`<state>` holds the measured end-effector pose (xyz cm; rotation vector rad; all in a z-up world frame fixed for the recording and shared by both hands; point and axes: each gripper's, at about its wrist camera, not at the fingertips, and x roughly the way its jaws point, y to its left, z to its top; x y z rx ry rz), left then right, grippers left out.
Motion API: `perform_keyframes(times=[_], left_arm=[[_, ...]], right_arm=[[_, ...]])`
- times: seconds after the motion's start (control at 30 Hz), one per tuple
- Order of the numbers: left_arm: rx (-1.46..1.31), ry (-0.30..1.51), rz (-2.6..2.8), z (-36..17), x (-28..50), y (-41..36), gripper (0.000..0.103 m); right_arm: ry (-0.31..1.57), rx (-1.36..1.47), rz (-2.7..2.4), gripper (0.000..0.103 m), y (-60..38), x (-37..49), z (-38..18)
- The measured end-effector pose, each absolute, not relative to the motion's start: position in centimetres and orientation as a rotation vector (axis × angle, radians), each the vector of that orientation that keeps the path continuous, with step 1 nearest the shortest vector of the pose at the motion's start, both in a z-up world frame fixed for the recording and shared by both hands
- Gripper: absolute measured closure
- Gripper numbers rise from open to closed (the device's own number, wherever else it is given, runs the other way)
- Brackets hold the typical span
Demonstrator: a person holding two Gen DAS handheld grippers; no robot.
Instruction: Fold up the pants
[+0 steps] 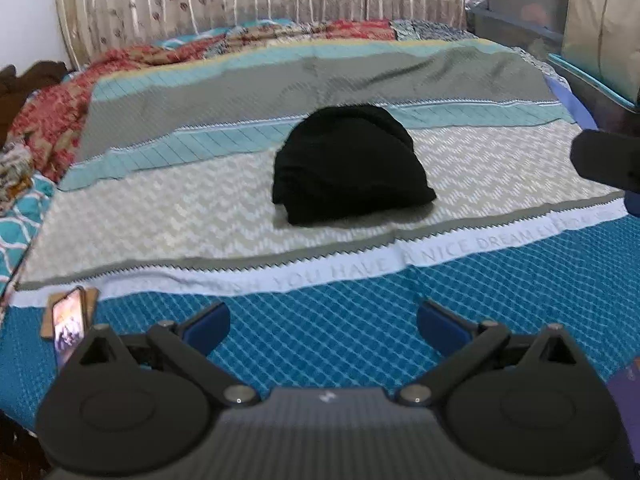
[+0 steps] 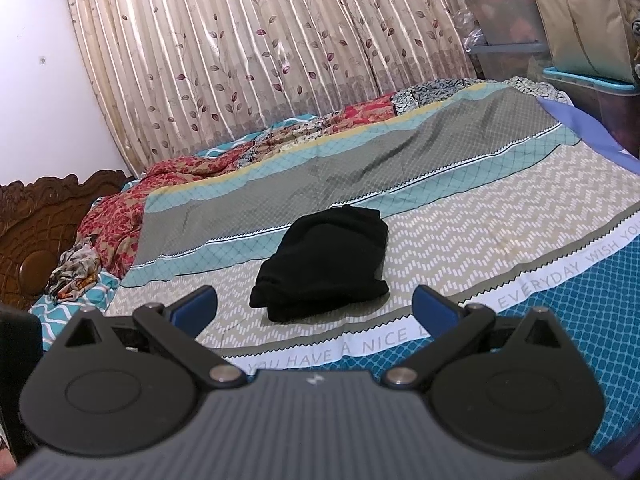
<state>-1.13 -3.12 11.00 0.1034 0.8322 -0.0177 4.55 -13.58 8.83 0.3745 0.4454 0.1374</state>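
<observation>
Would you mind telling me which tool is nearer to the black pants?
Right, I judge. The right tool hangs open just short of the black pants; the left tool hangs open farther back over the blue band.

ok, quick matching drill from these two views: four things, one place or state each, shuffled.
Things:
1. pants
2. phone
3. left hand-held gripper
4. curtain

Places/states:
A. behind the bed's far edge
B. open, holding nothing
C. black bundle mid-bed
D. near left edge of the bed

Pairs: 1-C, 2-D, 3-B, 4-A
</observation>
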Motion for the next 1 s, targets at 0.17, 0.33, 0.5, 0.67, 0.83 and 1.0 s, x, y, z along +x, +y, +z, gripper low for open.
perform_keyframes(times=[0.17,0.33,0.5,0.67,0.83,1.0], left_arm=[[0.117,0.831,-0.012,10.8,-1.3,-3.4,0.000],[0.134,0.833,0.005,10.5,-1.2,-3.6,0.000],[0.185,0.817,0.041,10.3,-1.4,-3.9,0.000],[0.213,0.811,0.061,10.1,-1.4,-3.8,0.000],[0.212,0.821,0.055,9.8,-1.5,-3.8,0.000],[0.216,0.820,0.055,9.8,-1.5,-3.8,0.000]], right_arm=[[0.450,0.377,0.136,0.000,-13.5,4.6,8.8],[0.451,0.379,0.136,0.000,-13.5,4.6,8.8],[0.450,0.379,0.135,0.000,-13.5,4.6,8.8],[0.450,0.379,0.135,0.000,-13.5,4.6,8.8],[0.451,0.378,0.136,0.000,-13.5,4.6,8.8],[0.451,0.379,0.136,0.000,-13.4,4.5,8.7]])
